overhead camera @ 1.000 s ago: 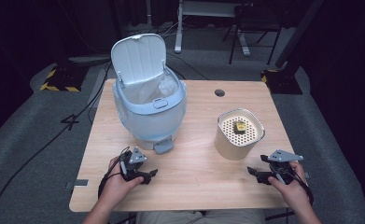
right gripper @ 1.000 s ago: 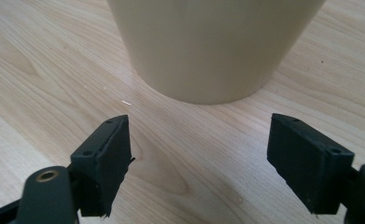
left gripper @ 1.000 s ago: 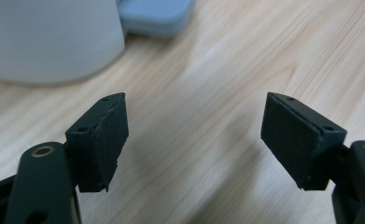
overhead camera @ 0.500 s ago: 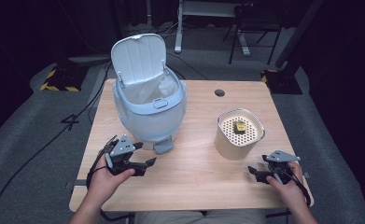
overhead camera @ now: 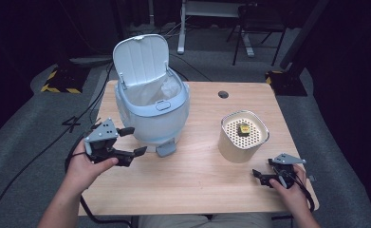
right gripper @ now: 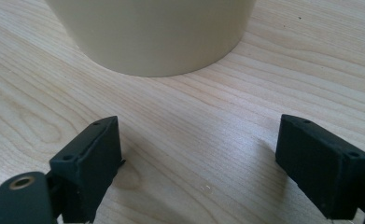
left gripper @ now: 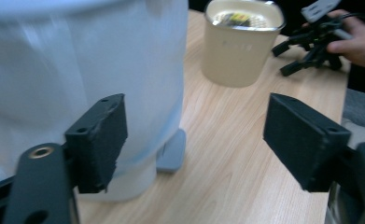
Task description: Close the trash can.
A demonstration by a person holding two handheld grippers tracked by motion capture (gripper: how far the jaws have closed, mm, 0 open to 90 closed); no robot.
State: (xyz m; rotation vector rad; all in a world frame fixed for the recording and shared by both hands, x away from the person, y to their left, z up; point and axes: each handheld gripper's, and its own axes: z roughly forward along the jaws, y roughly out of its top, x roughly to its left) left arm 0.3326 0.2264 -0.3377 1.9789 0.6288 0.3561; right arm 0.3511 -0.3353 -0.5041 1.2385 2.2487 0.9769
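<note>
Raised off the table (overhead camera: 192,190) since a second ago, my left tongs (overhead camera: 132,141) now hang in the air just beside the pale blue bin (overhead camera: 152,111), while my right tongs (overhead camera: 263,176) have barely shifted near the table's right front corner. Left tongs stand wide apart with nothing between them, the jaws having just opened a little further; in the left gripper view the left tongs (left gripper: 194,140) frame bare wood and the bin's lower wall (left gripper: 77,70), one pad set in front of that wall, though I cannot tell whether it touches. Right tongs have also just been opening and now stand wide and empty; in the right gripper view the right tongs (right gripper: 199,163) rest low over the wood, pointing at the base of the cream canister (right gripper: 152,32), which sits near but apart from them. From the high view, the bin stands on the left half of the table with its lid (overhead camera: 140,59) tipped up and back and a white liner (overhead camera: 162,90) showing inside, a grey pedal (overhead camera: 166,149) jutting from its foot. To its right stands the cream canister (overhead camera: 242,147), its perforated top carrying a small yellow object (overhead camera: 244,128).
</note>
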